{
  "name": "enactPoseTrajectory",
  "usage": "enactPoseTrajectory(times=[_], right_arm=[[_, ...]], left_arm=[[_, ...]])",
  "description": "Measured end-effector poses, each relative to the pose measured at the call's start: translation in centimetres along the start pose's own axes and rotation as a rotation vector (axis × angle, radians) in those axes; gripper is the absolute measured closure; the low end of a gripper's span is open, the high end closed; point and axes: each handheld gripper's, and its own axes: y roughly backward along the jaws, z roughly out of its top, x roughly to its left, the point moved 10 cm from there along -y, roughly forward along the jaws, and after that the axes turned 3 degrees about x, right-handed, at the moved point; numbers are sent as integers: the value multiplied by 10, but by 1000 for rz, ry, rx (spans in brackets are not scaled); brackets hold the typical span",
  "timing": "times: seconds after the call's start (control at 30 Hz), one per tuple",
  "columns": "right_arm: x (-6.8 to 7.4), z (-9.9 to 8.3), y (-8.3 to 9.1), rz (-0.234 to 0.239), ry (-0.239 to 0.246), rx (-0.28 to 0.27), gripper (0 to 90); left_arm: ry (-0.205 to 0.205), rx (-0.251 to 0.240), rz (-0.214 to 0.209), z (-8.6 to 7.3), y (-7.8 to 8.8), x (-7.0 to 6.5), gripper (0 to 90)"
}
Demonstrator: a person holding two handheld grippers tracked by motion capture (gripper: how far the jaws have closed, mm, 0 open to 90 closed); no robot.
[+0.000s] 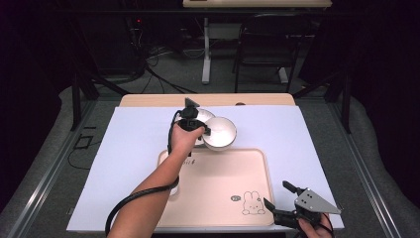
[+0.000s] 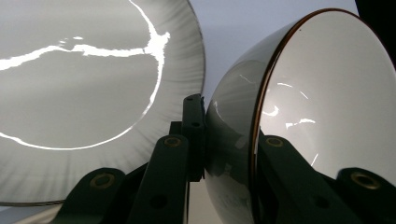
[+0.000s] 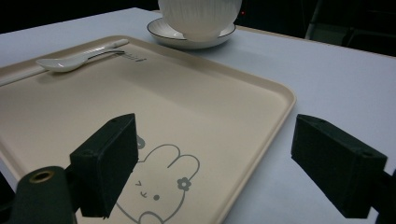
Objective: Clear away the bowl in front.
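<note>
The left claw (image 1: 204, 130) is clenched on the wall of a white bowl (image 1: 220, 133), one jaw against the ribbed outside and the other inside the hollow, as the left gripper view shows, where the bowl (image 2: 327, 93) stands tipped on its side with a thin dark line along its rim. In the high view the bowl hangs tilted over the far edge of the beige tray (image 1: 218, 191), its mouth turned toward the camera, just beside a white plate (image 1: 208, 115) that lies on the white sheet covering the worktop (image 1: 138, 144). That plate (image 2: 70, 84) has a ribbed border and a dark rim line, and sits close behind the claw's outer jaw in the left gripper view. The right claw (image 1: 278, 197) is released, its jaws spread wide with nothing between them, hovering low at the near right corner of the tray beside a printed rabbit drawing (image 1: 252, 203). From the right gripper view the tray (image 3: 224, 88) stretches ahead, a white spoon (image 3: 79, 57) lying near its far left edge, and beyond it the bowl (image 3: 201, 16) shows above the plate (image 3: 163, 32).
</note>
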Motion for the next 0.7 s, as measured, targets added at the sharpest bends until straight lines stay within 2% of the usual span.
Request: enactPoseTrajectory(times=[0.2, 0.33, 0.4, 0.7], right_arm=[[0, 0, 0, -1, 0, -1, 143], [0, 0, 0, 0, -2, -2, 143], [0, 0, 0, 0, -1, -1, 143], [0, 0, 0, 1, 0, -1, 143]], left_arm=[[-42, 37, -2, -7, -15, -18, 799], [-53, 53, -18, -11, -24, -29, 798], [-68, 66, -27, -14, -27, -33, 798], [-92, 100, -44, -23, -42, -49, 799]])
